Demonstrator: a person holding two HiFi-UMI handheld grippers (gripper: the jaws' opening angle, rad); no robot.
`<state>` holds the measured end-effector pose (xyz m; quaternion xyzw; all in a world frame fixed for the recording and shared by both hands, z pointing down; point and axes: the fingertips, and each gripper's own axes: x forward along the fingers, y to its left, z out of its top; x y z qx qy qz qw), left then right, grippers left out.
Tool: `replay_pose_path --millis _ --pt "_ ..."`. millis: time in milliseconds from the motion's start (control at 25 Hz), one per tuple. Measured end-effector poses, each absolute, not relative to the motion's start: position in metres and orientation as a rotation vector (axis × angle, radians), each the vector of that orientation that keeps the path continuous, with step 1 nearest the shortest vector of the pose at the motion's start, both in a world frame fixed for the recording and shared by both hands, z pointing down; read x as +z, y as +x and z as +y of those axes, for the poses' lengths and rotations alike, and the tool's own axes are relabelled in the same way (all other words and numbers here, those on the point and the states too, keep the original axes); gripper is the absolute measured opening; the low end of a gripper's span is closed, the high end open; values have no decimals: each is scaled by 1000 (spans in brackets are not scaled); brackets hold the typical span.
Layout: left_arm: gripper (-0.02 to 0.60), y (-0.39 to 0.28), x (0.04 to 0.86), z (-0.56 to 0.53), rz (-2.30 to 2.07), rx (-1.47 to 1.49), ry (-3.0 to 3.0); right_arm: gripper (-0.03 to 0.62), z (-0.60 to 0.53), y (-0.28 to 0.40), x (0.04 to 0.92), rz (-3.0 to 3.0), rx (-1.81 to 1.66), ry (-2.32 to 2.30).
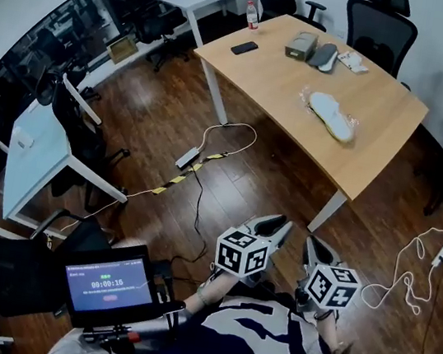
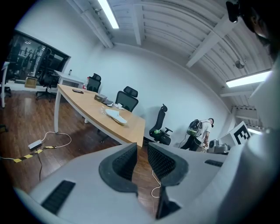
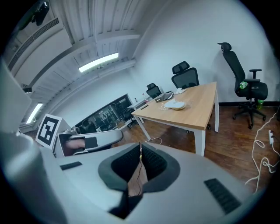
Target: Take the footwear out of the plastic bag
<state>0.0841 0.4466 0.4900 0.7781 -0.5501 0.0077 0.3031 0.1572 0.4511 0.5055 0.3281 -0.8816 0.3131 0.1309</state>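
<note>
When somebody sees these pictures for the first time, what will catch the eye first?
The white shoe, lying in a clear plastic bag on the wooden table across the room, stands out first. Near the bottom of the head view, the left gripper is open and empty and the right gripper is shut, both far from the table.

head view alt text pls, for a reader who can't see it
A person stands on a dark wooden floor holding the left tongs and right tongs low, well short of a light wooden table. On it lies a white shoe in a clear plastic bag, untouched; a grey shoe and black phone lie farther back.
</note>
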Motion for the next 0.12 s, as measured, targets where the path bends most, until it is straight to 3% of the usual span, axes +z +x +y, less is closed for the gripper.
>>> replay_pose_path --millis 120 --pt "80 87 491 446 -1454 19 2061 -2 451 161 506 -2553 919 954"
